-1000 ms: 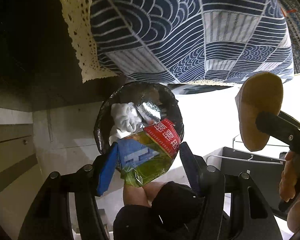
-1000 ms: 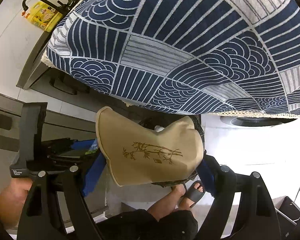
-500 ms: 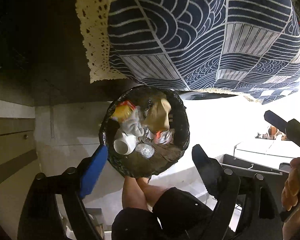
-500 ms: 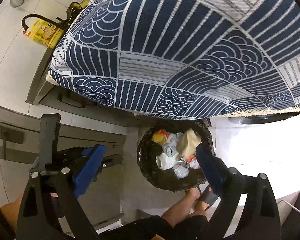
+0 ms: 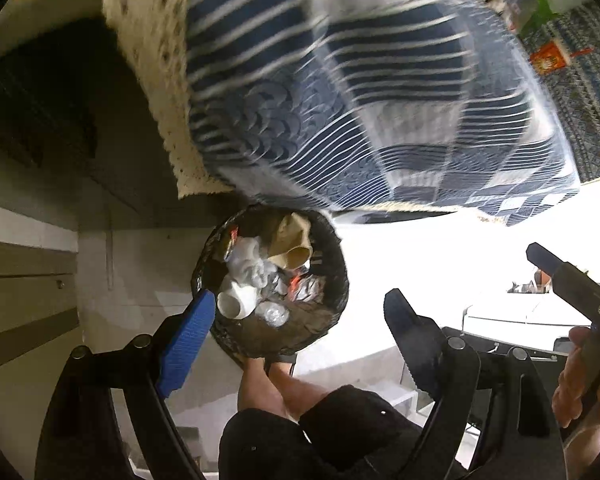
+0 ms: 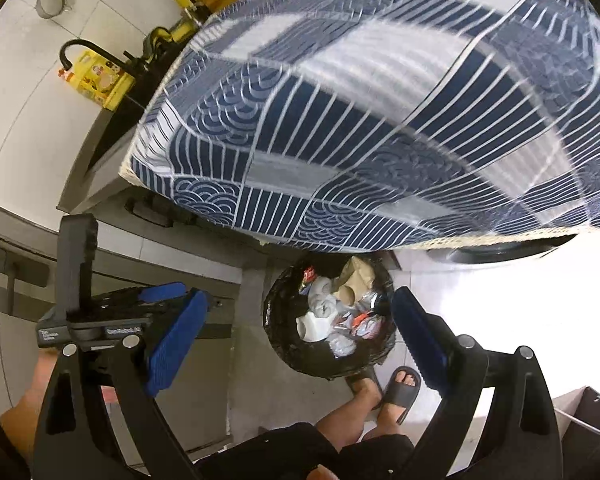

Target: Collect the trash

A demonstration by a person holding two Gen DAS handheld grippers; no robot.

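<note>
Both views look down past the edge of a table covered with a blue and white patterned tablecloth. The cloth is blurred in both views, more so in the left one, and its far part is cut off by the frame.

The trash bin, round and lined with a black bag, stands on the floor just below the table edge. The cloth hides the far part of its rim. Inside it lie a beige bag, a white cup, white crumpled paper and some shiny wrappers with red print, too small to read. The bottom of the bin is dark and hard to make out.

The left gripper hangs above the bin with its jaws wide apart and nothing between them. The right gripper is also spread wide and carries nothing; the bin shows in the gap between its blue pads.

The person's feet in dark sandals stand just beside the bin on the near side. In the left view one leg hides the near rim. Yellow packages stand on the counter at the far left, partly cut off.
</note>
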